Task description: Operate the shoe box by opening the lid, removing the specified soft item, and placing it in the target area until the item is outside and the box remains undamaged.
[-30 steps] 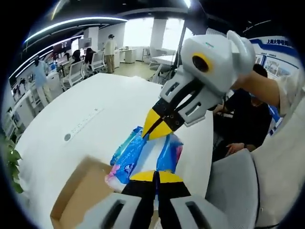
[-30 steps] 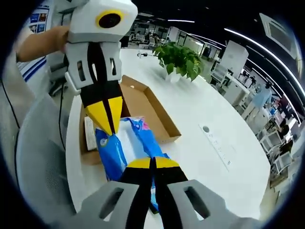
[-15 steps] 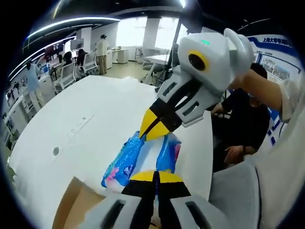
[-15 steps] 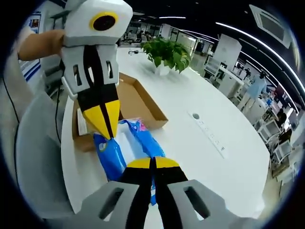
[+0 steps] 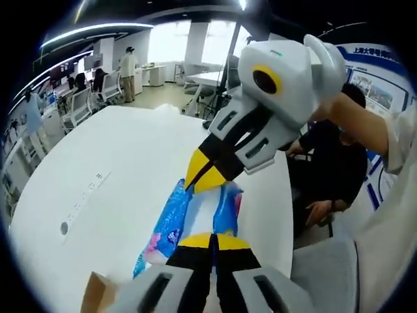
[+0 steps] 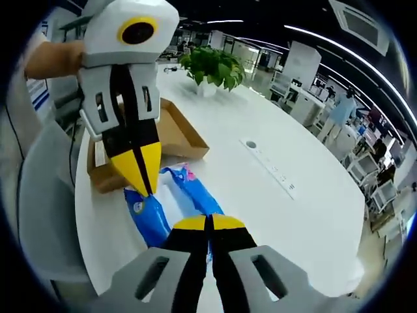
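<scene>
A soft blue and white packet with pink print hangs stretched between both grippers above the white table. My left gripper is shut on its near end, and my right gripper, reaching in from the upper right, is shut on the far end. In the right gripper view the same packet runs from my right gripper up to my left gripper. The open brown cardboard shoe box lies on the table behind the packet; only its corner peeks in at the lower left of the left gripper view.
A potted green plant stands on the table beyond the box. A socket strip is set into the tabletop. A grey chair sits at the table's edge, with a seated person beyond it. Several people and office chairs are far off.
Both grippers have carried the packet away from the box, still gripping its two ends. The box has slid toward the edge of both views.
</scene>
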Demonstrator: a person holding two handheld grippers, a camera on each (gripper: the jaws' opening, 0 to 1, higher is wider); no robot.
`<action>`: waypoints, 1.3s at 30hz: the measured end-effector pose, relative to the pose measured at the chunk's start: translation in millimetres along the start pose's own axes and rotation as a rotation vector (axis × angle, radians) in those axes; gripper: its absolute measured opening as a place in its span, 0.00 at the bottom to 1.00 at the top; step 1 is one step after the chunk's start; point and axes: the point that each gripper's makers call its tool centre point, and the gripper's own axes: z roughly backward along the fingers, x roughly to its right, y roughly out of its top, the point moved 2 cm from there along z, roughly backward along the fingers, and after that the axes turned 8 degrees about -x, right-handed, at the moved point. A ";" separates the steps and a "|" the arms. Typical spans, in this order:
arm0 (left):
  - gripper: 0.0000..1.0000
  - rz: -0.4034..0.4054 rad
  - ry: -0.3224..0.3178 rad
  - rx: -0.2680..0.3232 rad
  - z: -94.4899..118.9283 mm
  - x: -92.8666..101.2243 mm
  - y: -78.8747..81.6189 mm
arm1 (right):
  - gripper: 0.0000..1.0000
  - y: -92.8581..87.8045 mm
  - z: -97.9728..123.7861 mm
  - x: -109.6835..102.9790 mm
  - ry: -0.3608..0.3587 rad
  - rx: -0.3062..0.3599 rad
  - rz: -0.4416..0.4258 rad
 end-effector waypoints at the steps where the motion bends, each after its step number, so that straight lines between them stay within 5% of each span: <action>1: 0.00 0.001 -0.004 0.001 -1.9 -0.2 1.8 | 0.00 -2.0 0.3 1.8 -0.002 -0.001 -0.003; 22: 0.00 -0.011 -0.102 -0.031 -63.0 -9.4 42.0 | 0.00 -57.2 -3.0 54.2 -0.040 -0.039 -0.096; 39: 0.00 0.021 -0.155 -0.050 -109.8 -17.4 54.5 | 0.00 -95.5 -14.5 74.5 -0.073 -0.081 -0.113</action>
